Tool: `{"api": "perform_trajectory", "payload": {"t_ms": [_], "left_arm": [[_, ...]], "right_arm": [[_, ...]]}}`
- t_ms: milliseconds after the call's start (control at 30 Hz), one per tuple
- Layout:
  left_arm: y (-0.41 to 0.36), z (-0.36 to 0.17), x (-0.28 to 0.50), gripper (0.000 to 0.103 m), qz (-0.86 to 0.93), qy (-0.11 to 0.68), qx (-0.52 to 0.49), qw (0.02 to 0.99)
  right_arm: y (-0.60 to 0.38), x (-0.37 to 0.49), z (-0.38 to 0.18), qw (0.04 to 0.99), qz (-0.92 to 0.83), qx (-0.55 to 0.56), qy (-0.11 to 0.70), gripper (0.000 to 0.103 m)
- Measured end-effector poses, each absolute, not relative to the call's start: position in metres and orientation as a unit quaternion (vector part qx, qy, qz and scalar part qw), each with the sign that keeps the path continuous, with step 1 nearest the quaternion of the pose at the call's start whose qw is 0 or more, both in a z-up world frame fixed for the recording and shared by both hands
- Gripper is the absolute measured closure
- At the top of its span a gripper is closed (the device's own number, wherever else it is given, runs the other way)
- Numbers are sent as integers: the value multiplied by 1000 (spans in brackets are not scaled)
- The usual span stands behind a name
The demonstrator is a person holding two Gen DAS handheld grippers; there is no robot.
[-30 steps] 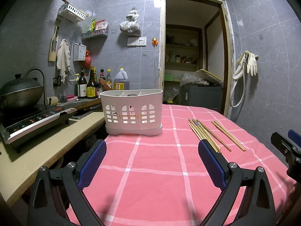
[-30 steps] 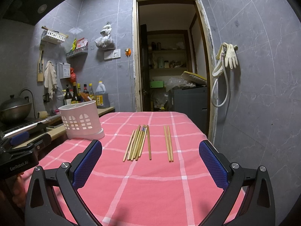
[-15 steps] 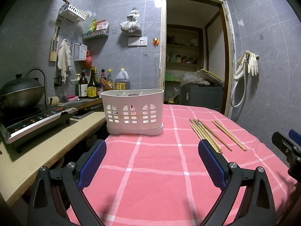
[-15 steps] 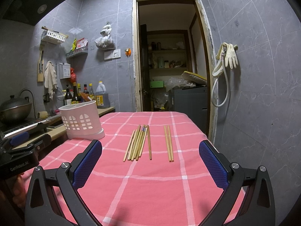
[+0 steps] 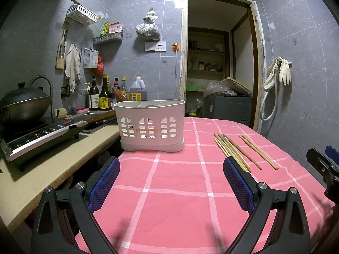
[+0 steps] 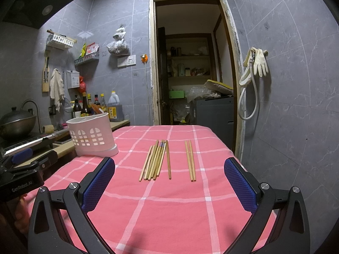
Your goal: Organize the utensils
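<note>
- While both are hovering low over the pink tablecloth (image 6: 169,211), the right gripper (image 6: 169,182) and left gripper (image 5: 171,182) are holding their fingers spread, empty.
- Chopsticks (image 6: 156,160) are lying ahead between the right fingers.
- White utensil holder (image 5: 150,124) is standing beyond the left fingers.

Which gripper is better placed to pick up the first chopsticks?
Right. The right gripper faces the chopsticks head-on and open; the left gripper faces the holder.

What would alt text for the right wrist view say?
An open gripper hovers over a pink checked tablecloth, facing a bundle of wooden chopsticks and a separate pair. A white utensil caddy stands at the left, in a grey-tiled kitchen.
</note>
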State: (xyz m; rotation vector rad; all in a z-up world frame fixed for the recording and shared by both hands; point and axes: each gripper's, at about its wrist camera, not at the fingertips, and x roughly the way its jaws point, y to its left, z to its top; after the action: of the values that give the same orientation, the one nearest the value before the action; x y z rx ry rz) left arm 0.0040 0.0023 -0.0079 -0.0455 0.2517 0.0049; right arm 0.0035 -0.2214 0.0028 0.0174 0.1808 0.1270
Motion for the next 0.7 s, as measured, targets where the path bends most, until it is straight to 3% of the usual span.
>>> {"api": "perform_trajectory", "payload": {"t_ms": [700], "left_arm": [[1,-7,4,7,2,126,-22,992]], "right_arm": [[-219,3,3,994,64,9,91,0]]}}
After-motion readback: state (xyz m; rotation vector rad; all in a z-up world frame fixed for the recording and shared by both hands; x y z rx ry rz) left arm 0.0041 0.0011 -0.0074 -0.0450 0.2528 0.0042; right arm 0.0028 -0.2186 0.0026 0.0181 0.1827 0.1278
